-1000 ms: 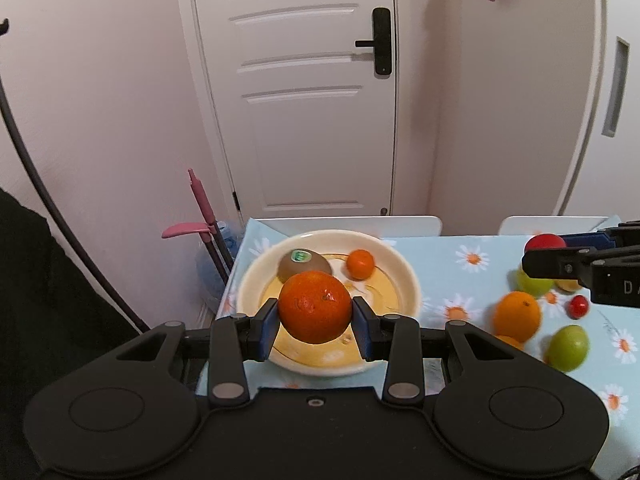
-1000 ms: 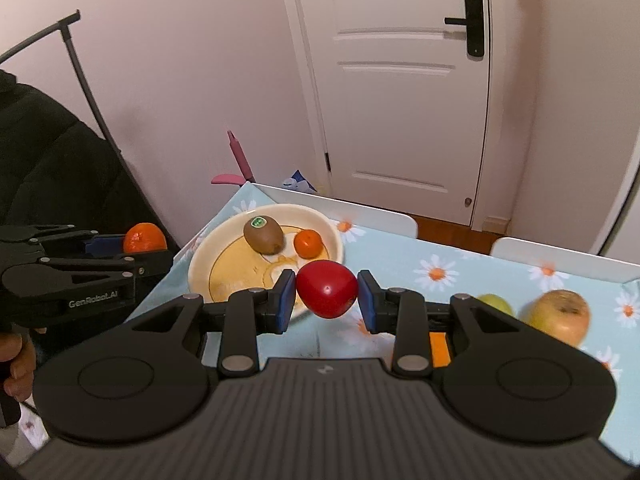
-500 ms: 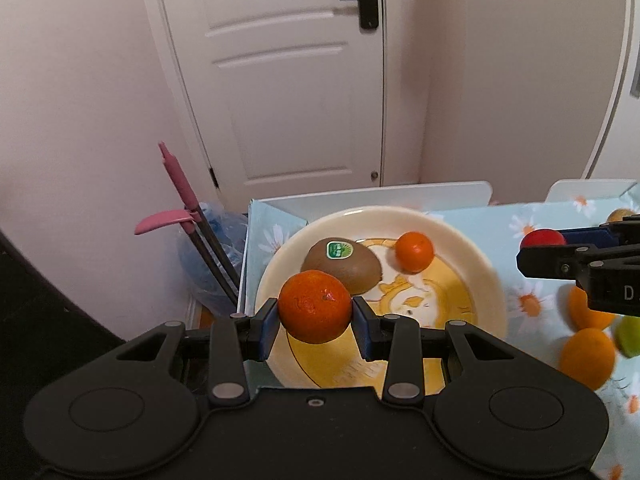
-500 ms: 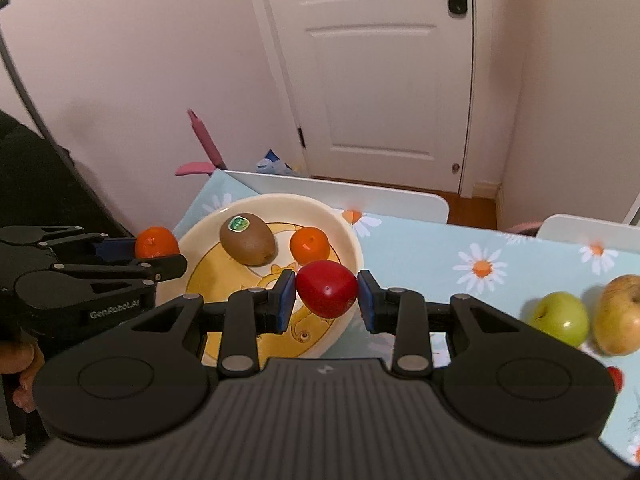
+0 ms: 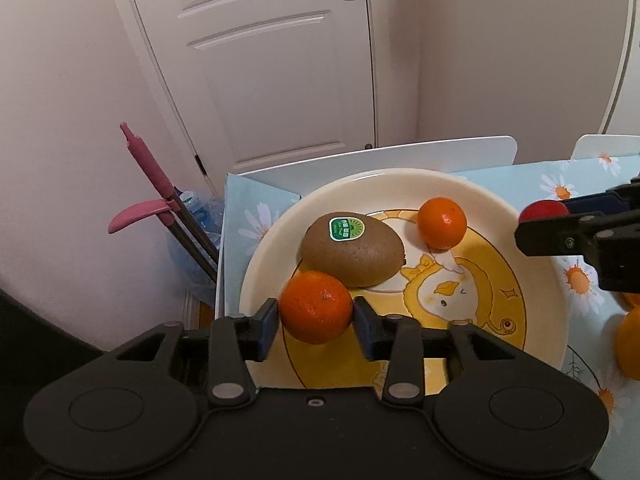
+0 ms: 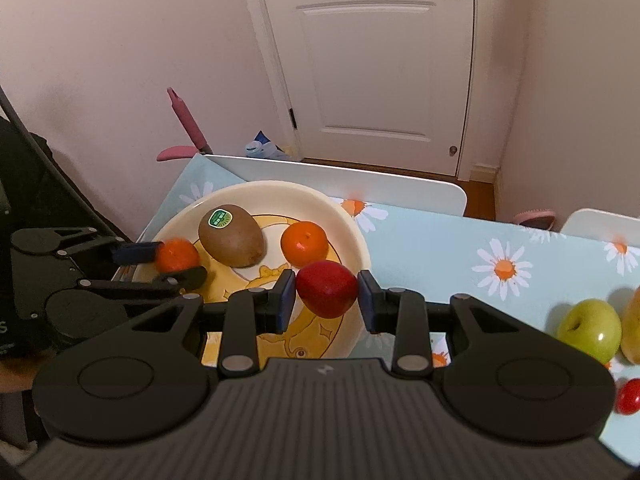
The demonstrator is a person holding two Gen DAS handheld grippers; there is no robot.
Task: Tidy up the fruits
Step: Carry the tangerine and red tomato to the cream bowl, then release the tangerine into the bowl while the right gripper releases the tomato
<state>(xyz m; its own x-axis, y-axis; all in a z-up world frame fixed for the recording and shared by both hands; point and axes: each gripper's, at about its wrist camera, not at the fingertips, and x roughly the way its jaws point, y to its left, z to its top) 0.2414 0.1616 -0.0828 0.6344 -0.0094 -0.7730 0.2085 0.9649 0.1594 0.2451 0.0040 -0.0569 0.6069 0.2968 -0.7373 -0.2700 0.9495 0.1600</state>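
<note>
A cream plate (image 5: 400,178) with a yellow cartoon print holds a kiwi (image 5: 352,248) with a green sticker and a small orange (image 5: 442,223). My left gripper (image 5: 316,320) holds a second orange (image 5: 316,307) low over the plate's near left part, just in front of the kiwi. Its jaws are starting to open, but both pads still touch the fruit. My right gripper (image 6: 326,300) is shut on a red fruit (image 6: 326,289) over the plate's right rim (image 6: 360,240). In the left wrist view the right gripper (image 5: 560,220) shows at the right edge.
A daisy-print tablecloth (image 6: 460,248) covers the table. At the right lie a green apple (image 6: 590,330), a yellowish fruit (image 6: 632,328), a cherry tomato (image 6: 628,396) and more oranges (image 5: 630,344). White chair backs (image 6: 340,184) stand behind the table. A pink-handled broom (image 5: 152,184) leans at the left.
Both grippers have come down and forward toward the plate, which now fills more of each view. The left gripper's orange has sunk beside the kiwi. The red fruit now hangs over the plate's rim.
</note>
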